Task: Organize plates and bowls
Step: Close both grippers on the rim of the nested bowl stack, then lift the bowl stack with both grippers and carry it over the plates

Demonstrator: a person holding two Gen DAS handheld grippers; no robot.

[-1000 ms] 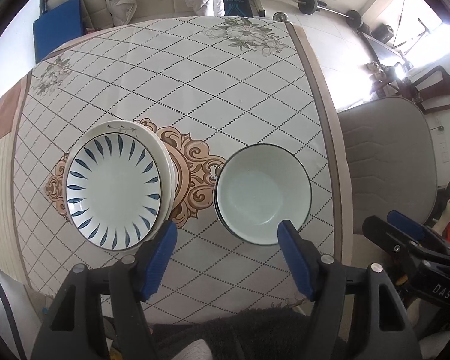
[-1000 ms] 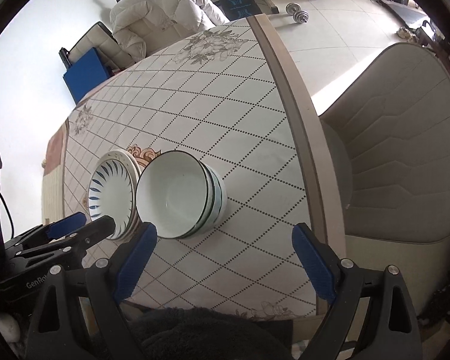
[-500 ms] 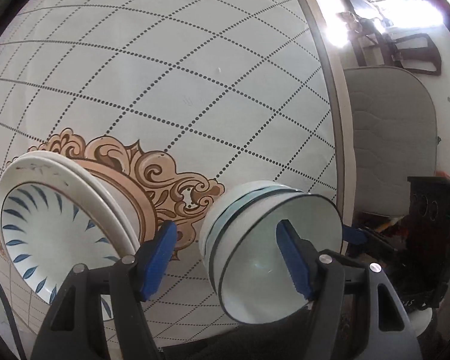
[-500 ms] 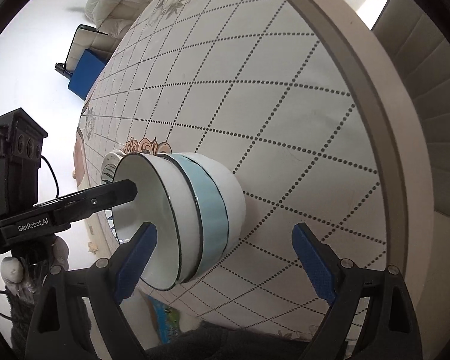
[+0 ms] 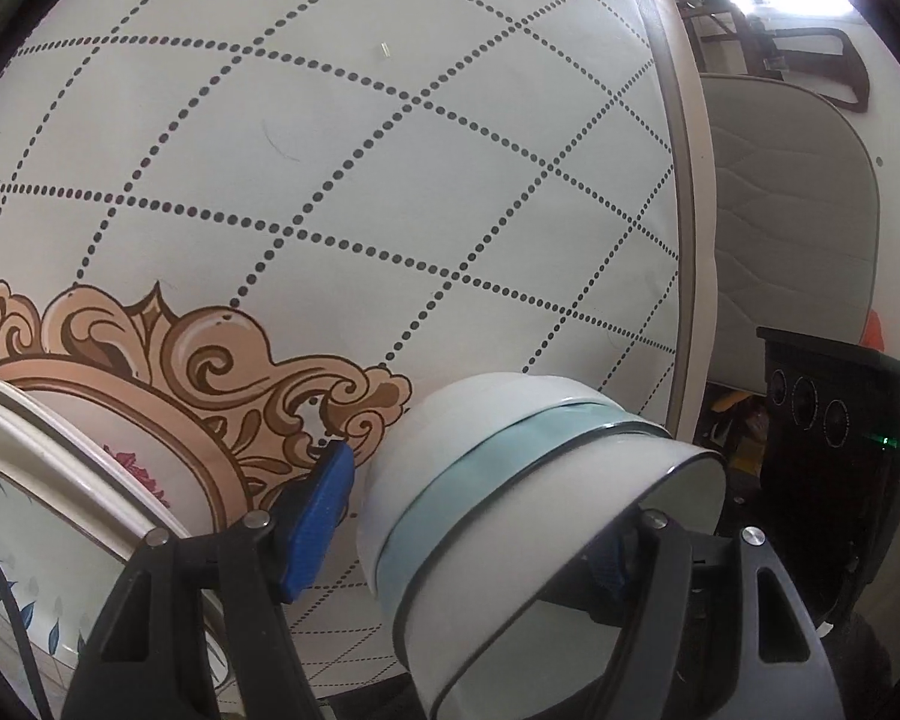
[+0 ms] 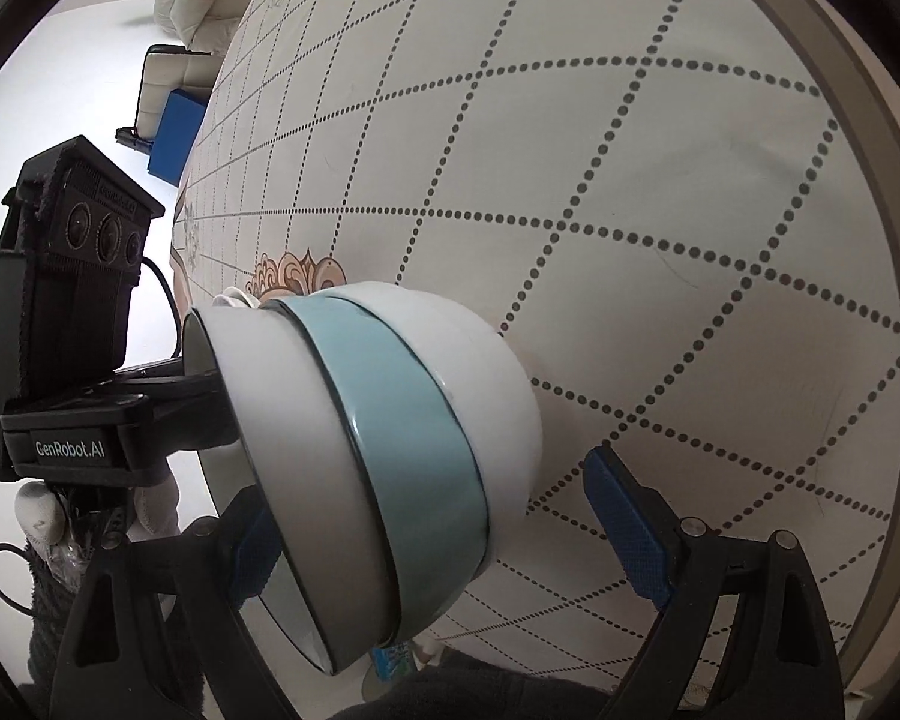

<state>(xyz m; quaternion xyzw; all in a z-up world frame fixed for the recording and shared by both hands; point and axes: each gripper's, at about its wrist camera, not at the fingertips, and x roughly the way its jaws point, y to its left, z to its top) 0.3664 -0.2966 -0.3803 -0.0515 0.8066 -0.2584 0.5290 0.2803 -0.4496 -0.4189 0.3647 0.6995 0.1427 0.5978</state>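
Here both the left gripper (image 5: 468, 516) and right gripper (image 6: 444, 540) straddle the stacked bowls (image 6: 390, 456) (jaws spread).

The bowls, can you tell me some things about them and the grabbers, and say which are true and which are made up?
1. The bowls are nested in a stack. True.
2. Both grippers straddle the bowls' rim. True: the left gripper and the right gripper each have one finger inside and one outside.
3. The middle bowl has a red band. False: the band is light blue.
4. The plates sit on top of the bowls. False: they lie beside the stack on the table.
5. The left gripper is shut tight. False: its fingers are apart.
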